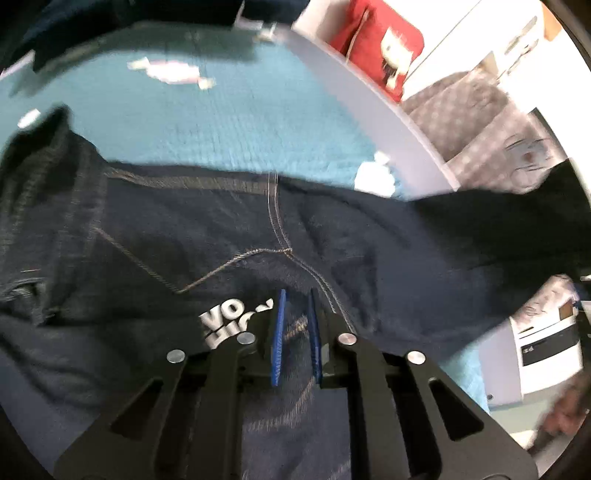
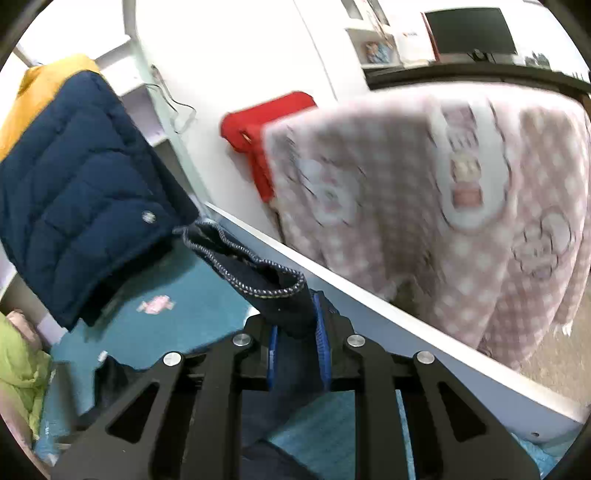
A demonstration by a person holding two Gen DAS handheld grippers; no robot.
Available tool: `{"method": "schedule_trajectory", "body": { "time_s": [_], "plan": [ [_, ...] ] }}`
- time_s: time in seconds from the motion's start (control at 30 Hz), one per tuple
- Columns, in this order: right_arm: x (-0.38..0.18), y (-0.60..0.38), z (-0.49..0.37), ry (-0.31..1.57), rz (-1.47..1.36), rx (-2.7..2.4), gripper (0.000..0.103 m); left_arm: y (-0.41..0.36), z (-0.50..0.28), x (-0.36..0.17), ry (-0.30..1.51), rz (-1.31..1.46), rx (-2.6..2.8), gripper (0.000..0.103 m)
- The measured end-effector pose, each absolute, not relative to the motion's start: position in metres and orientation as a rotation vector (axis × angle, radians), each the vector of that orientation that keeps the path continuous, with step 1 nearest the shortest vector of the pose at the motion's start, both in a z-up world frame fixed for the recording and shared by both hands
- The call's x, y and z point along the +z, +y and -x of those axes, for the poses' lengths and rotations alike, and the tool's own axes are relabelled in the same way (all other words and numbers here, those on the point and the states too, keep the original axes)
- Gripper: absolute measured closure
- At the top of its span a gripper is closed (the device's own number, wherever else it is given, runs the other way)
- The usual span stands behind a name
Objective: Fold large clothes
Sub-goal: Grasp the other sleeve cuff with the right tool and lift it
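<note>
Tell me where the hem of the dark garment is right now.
In the right wrist view, the stitched hem sticks up at centre from the right gripper, which is shut on it, above the teal bedcover and below the navy puffer jacket.

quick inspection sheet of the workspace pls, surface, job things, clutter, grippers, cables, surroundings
surface: teal bedspread, white bed rail along its edge
job's things: dark jeans spread on it, one stitched hem lifted
clutter: navy puffer jacket, green garment
grippers: left gripper shut on the jeans; right gripper shut on the hem
cables: thin cable on the white wall
surroundings: pink checked blanket, red bag, monitor
</note>
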State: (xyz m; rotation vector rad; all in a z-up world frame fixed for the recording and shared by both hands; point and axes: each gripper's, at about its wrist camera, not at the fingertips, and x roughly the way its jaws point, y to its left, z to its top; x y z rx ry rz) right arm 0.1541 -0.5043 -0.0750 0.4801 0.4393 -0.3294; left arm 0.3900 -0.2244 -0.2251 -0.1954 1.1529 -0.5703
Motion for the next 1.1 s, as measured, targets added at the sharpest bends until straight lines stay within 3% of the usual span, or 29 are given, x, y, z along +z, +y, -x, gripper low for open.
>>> {"method": "schedule_trajectory", "body": {
  "time_s": [0.1, 0.23, 0.63, 0.9, 1.1],
  "plan": [
    [-0.053, -0.488, -0.166, 0.414, -0.508, -0.257, 0.087, -0.237, -0.401, -0.263, 1.230, 0.153, -0.520, 0.097],
    [-0.032, -0.464, -0.183, 0.402, -0.536, -0.133, 0.087, -0.226, -0.403, -0.268, 1.209, 0.234, -0.553, 0.098],
    [-0.014, -0.367, -0.201, 0.456, -0.536, 0.077, 0.087, -0.233, -0.393, -0.235, 1.187, 0.024, -0.515, 0.099],
    [-0.025, -0.302, -0.211, 0.534, -0.462, 0.165, 0.087, -0.119, -0.351, -0.191, 1.145, 0.110, -0.475, 0.098],
    [-0.069, -0.237, -0.225, 0.661, -0.391, 0.248, 0.087, -0.011, -0.310, -0.180, 1.100, 0.132, -0.326, 0.098]
  ]
}}
